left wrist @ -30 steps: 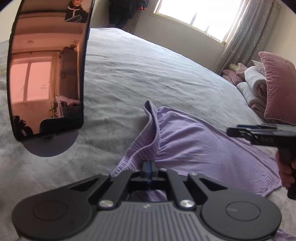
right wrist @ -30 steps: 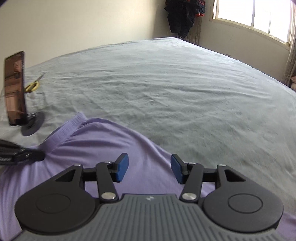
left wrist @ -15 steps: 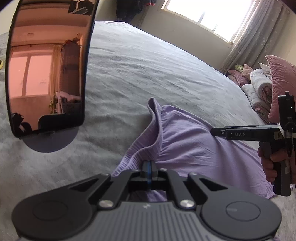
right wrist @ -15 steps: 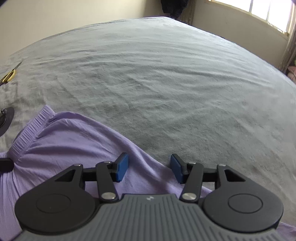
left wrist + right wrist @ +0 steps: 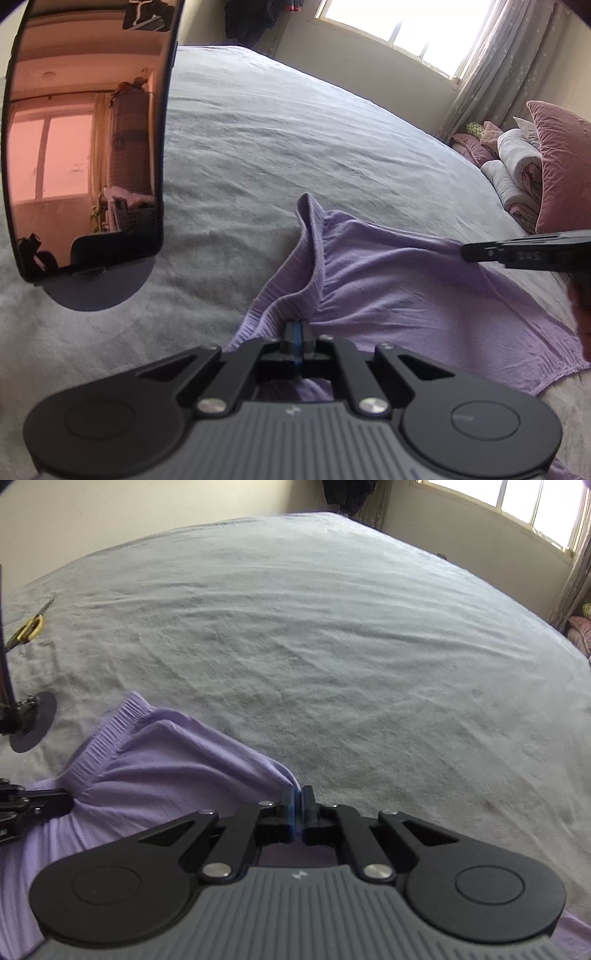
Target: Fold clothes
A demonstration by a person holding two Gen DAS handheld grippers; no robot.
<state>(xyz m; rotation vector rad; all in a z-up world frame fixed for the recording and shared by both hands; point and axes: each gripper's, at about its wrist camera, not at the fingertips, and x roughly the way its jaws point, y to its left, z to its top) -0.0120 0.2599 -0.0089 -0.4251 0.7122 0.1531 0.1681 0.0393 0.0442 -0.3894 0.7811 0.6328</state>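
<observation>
Two hand-held grippers pinch a lilac garment (image 5: pixel 399 288) lying near the edge of a grey bedspread (image 5: pixel 295 147), both clamped on cloth. The left gripper (image 5: pixel 297 334) has its blue pads closed on the ribbed band at one side; the right gripper (image 5: pixel 297 805) is shut on a peak of fabric at the far edge, which rises to a small point between its jaws. The stretch between the two grips sags in soft folds — not yet drawn flat. A phone on a round stand (image 5: pixel 88 147) is propped just beside the garment's ribbed corner, and yellow-handled scissors (image 5: pixel 27 629) lie farther off on the spread. The risk, by the look of it, lies in the right-hand pinch: it seems to hold only a thin edge, and a quick lift could pull the cloth free. A wide sweep on the left could also knock the stand over — it sits close.
</observation>
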